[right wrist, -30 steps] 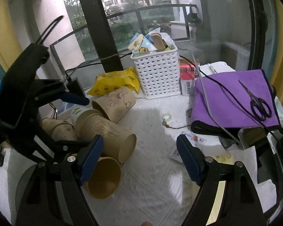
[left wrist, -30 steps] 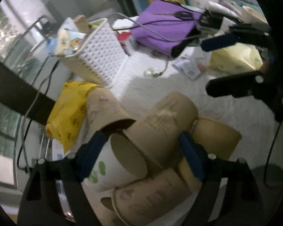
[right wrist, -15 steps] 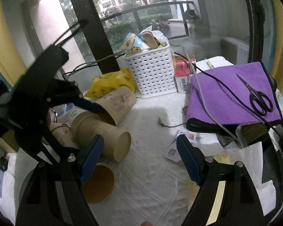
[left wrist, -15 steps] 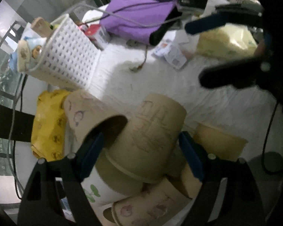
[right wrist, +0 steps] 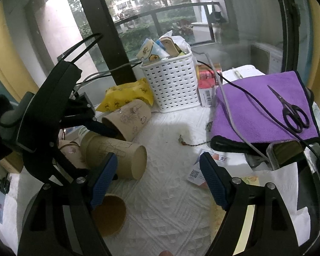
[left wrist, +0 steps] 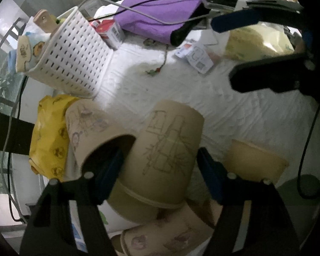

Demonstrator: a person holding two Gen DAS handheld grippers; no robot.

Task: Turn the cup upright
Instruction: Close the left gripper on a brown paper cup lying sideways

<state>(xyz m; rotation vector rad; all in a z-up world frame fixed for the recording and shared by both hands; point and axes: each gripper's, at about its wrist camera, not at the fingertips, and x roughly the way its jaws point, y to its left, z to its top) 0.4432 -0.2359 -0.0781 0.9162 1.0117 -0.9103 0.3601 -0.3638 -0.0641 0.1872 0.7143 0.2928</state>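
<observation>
Several brown paper cups lie on their sides in a pile on the white cloth. My left gripper [left wrist: 160,166] is open, its blue pads on either side of a drawn-on cup [left wrist: 164,157] without clearly pressing it; its left finger reaches into the mouth of the neighbouring cup [left wrist: 89,132]. In the right wrist view the same cup [right wrist: 117,157] lies with its base towards the camera, and the left gripper's body [right wrist: 44,115] hangs over it. My right gripper [right wrist: 157,183] is open and empty above the cloth.
A white basket [right wrist: 172,85] and yellow packet [right wrist: 125,96] stand at the back. A purple cloth [right wrist: 262,106] with scissors [right wrist: 292,113] lies right. Another cup [right wrist: 108,213] lies near the front. Cards [right wrist: 202,170] and a cable lie on the cloth.
My left gripper has moved forward and down over the pile, so the drawn-on cup now sits deeper between its pads. The right gripper has drifted slightly.
</observation>
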